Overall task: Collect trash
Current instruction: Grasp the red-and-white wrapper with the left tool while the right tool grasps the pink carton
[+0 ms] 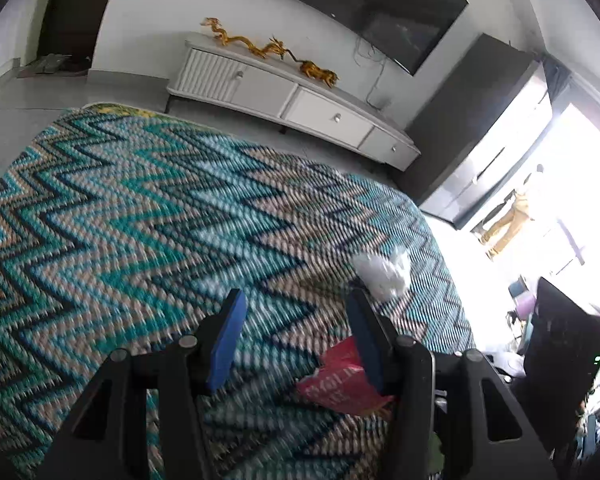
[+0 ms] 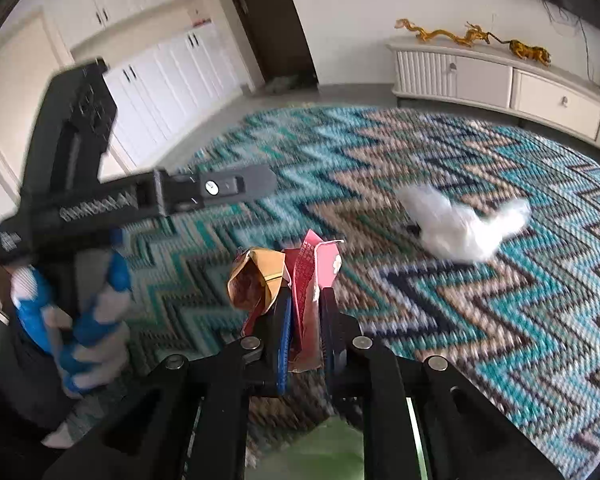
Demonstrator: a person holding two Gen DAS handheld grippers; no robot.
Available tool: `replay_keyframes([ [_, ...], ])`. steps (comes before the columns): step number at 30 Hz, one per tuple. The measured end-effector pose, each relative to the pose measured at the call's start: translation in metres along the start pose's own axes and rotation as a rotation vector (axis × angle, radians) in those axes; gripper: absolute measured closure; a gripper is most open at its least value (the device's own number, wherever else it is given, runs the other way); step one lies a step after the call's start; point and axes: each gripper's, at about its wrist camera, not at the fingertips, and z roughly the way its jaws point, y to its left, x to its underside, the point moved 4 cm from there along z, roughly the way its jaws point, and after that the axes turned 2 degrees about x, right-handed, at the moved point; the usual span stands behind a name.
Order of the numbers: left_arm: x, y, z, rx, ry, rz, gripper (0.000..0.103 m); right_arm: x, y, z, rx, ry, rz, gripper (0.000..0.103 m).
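Zigzag rug (image 2: 460, 320); right gripper (image 2: 305, 300) half-hides red wrapper (image 2: 306, 280).

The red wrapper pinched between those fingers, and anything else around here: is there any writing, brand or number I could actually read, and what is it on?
Red wrapper: pale print runs along it, too blurred to read.
Same wrapper from the left camera: large white letters, smeared and turned away, not readable.
Black device: a small white label near its lower end, too small to read.
White tissue, rug: no writing.
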Motion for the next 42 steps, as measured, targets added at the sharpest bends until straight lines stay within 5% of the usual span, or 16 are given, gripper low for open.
replay_keyframes([
  [5,0.019,-0.013,-0.001,0.027,0.043,0.037,0.052,0.021,0.009,-0.005,-0.032,0.030,-0.055,0.085],
  [9,0.033,-0.019,0.003,0.023,0.087,0.056,0.052,0.029,0.020,-0.012,-0.055,0.027,-0.093,0.071],
  [32,0.084,-0.010,-0.034,0.011,0.114,0.062,0.052,0.032,0.027,-0.006,-0.022,0.075,-0.095,0.068],
  [42,0.088,-0.006,-0.043,-0.006,0.112,0.075,0.053,0.025,0.027,-0.014,-0.010,0.033,-0.068,0.089],
])
